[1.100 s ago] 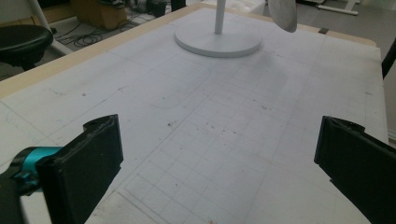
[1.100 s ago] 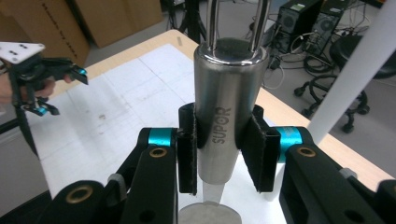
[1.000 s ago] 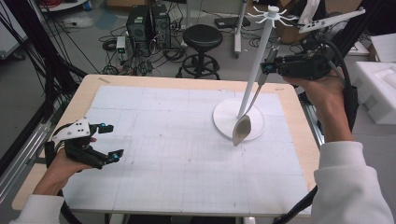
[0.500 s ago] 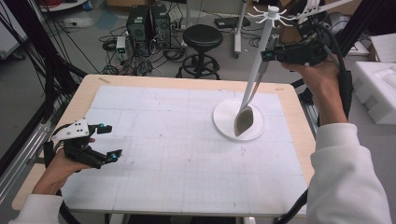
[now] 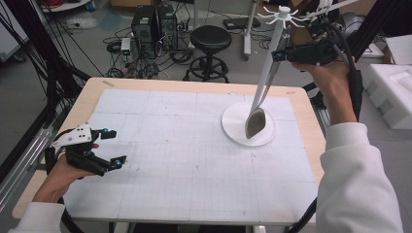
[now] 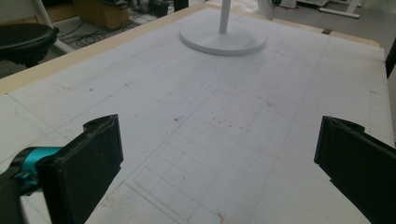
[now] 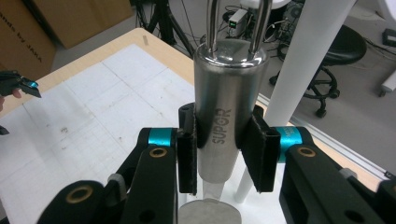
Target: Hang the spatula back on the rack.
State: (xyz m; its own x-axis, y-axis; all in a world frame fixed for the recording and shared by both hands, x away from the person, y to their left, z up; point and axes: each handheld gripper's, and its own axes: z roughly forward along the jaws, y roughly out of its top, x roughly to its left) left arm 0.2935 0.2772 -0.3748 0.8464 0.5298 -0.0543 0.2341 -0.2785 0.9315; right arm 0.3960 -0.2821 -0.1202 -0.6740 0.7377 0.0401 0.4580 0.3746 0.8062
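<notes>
Since the earlier frames, the right gripper (image 5: 286, 53) has been carried farther and slightly higher toward the hook rack (image 5: 283, 19) at the far right, and the ladle (image 5: 257, 109) has swung with it. Its steel handle (image 7: 229, 121) is pinched between the pads (image 7: 187, 154), while the bowl hangs over the rack's white base (image 5: 233, 121). The left gripper (image 5: 109, 148) is kept at the near left over the table (image 5: 194, 194), its jaws spread apart.

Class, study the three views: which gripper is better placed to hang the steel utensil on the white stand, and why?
The right gripper: shut on the utensil handle, raised beside the stand hooks. The left gripper rests open, far off.
</notes>
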